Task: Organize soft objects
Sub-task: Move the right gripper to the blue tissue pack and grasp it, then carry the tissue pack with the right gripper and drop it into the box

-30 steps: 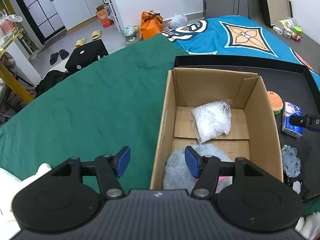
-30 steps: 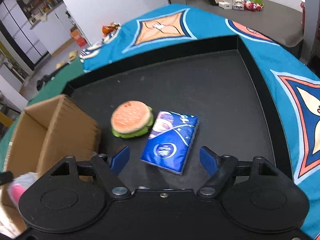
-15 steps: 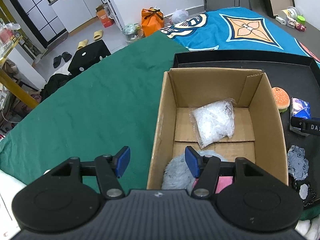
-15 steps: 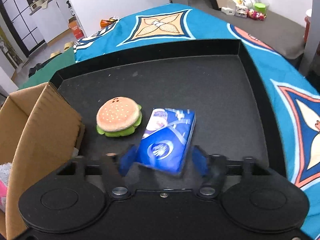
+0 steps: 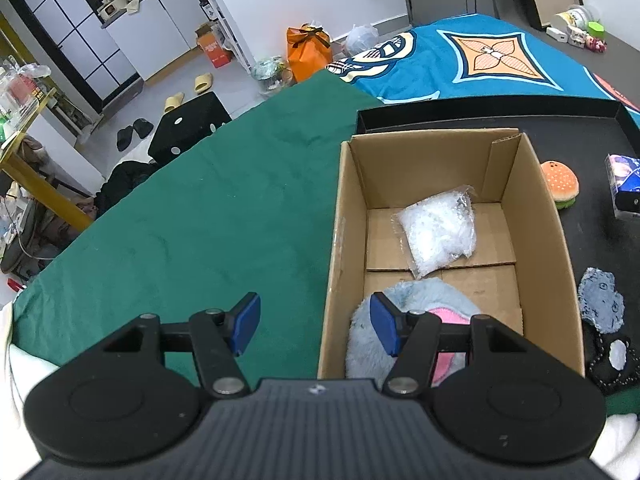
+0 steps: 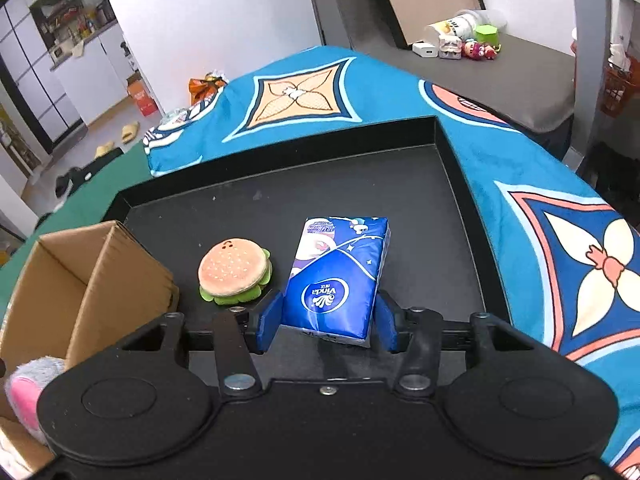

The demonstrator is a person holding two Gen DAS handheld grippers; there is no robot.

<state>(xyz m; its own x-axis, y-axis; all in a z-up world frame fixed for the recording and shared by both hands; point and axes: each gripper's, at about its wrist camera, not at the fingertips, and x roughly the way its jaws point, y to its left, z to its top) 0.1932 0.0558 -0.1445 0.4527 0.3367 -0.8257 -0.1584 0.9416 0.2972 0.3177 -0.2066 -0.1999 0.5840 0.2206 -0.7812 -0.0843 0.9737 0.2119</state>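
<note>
My right gripper (image 6: 328, 320) has its jaws closing on a blue tissue pack (image 6: 340, 272), both pads pressing its sides; the pack tilts up off the black tray (image 6: 360, 184). A burger plush (image 6: 234, 272) lies just left of it on the tray. The cardboard box (image 5: 340, 220) holds a clear bag of white filling (image 5: 438, 232) and a fluffy blue-grey plush with pink (image 5: 420, 296). My left gripper (image 5: 316, 324) is open with nothing between its pads, straddling the box's left wall from above. The left wrist view also shows the burger plush (image 5: 560, 184) and the tissue pack (image 5: 624, 180) at the far right.
A blue-grey fabric piece (image 5: 600, 304) and a black item with a white patch (image 5: 614, 358) lie right of the box. Green cloth (image 5: 200, 220) covers the table's left part, a patterned blue cloth (image 6: 520, 168) the right. The tray's raised rim runs behind.
The right gripper's fingers closed in from wide apart onto the tissue pack and raised its near end. The left gripper stayed open and almost still.
</note>
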